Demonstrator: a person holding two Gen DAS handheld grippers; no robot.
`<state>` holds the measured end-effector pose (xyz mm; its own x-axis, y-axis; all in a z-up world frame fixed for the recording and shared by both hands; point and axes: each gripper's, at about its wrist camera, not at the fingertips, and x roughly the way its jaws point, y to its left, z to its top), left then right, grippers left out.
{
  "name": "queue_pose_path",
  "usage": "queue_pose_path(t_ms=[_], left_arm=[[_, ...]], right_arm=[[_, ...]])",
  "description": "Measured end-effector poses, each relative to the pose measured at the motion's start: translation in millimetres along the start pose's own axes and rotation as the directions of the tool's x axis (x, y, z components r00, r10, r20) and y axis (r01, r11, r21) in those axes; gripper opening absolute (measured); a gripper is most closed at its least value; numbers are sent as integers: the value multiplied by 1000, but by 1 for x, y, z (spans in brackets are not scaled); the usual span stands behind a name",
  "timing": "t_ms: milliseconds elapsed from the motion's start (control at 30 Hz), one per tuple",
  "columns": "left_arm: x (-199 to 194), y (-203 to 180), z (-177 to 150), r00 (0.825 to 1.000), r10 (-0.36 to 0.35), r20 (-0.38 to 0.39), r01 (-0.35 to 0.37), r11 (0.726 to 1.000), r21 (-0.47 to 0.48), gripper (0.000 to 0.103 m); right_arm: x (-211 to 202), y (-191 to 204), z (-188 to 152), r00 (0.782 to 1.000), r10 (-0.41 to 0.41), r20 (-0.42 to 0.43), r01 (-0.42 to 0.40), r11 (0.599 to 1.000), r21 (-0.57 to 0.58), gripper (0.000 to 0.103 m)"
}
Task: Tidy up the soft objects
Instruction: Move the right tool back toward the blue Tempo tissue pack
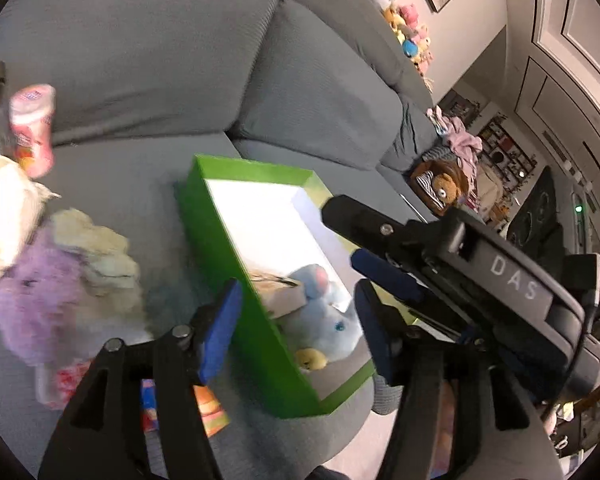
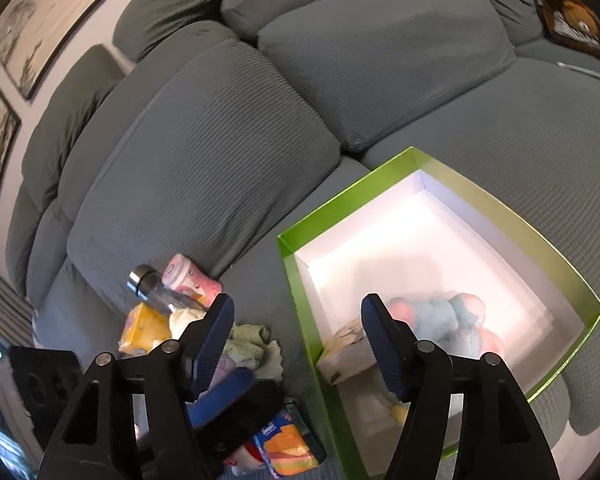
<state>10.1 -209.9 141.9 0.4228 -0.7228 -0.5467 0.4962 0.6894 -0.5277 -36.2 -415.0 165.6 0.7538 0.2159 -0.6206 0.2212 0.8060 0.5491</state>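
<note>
A green box point(image 1: 236, 280) with a white inside stands on the grey sofa. In it lie a blue plush toy point(image 1: 328, 320) and a beige soft item point(image 1: 284, 300). My left gripper point(image 1: 296, 320) is open and empty, its fingers on either side of the box's near wall. To its left a purple plush point(image 1: 36, 300) lies among cream cloths point(image 1: 104, 256). In the right wrist view my right gripper point(image 2: 298, 340) is also open and empty, straddling the left wall of the box point(image 2: 289, 264), with the blue plush point(image 2: 444, 316) beyond its right finger.
Beside the box lie a pink bottle point(image 2: 188, 280), a dark bottle point(image 2: 152, 288), a yellow item point(image 2: 144, 328), pale cloths point(image 2: 252, 340) and a colourful packet point(image 2: 288, 448). Small plush toys point(image 1: 408, 28) line the sofa back. A brown bear point(image 1: 444, 192) and clothes point(image 1: 460, 140) sit further along.
</note>
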Motion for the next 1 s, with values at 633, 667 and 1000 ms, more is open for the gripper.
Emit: queue_pose_path(t_ms=[633, 667, 1000], left_arm=[[-101, 115, -73, 887, 455, 77, -455, 890, -13, 102], [-105, 124, -77, 876, 474, 85, -473, 880, -39, 102], [-117, 169, -92, 859, 505, 89, -479, 852, -209, 102]], right_arm=[[-3, 53, -22, 999, -8, -32, 1, 979, -203, 100], [-3, 57, -23, 999, -10, -31, 3, 976, -216, 101], [17, 103, -47, 995, 6, -100, -37, 950, -309, 103]])
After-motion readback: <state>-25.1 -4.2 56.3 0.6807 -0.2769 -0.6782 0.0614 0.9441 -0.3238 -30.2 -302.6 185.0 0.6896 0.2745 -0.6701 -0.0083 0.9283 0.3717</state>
